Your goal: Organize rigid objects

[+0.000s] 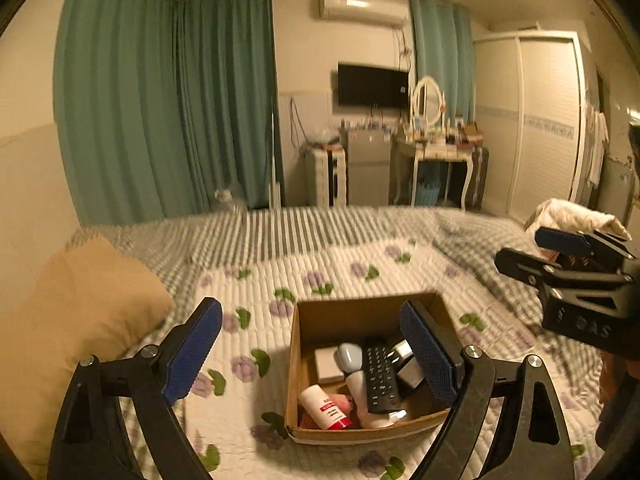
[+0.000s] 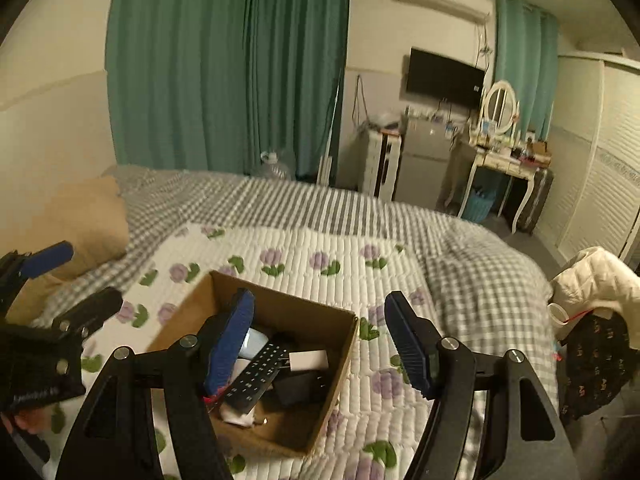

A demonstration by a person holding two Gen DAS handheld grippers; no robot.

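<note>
Quilt (image 1: 340,264) lies bare around the cardboard box (image 1: 304,360); both hand-held grippers, left (image 1: 312,354) and right (image 2: 320,344), gape empty.

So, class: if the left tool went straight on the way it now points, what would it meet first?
Probably the cardboard box, or the black remote lying on top inside it. The left tool is open and empty, aimed downward at the box; depth is uncertain.

Tan pillow (image 1: 76,320) at the bed's left edge, on a grey checked cover (image 1: 280,232). Flowered white quilt (image 1: 352,268) across the middle. Beyond the far edge: green curtains (image 1: 160,100), wall television (image 1: 373,85), small fridge (image 1: 367,168), dressing table with oval mirror (image 1: 427,101), white wardrobe (image 1: 536,120).
</note>
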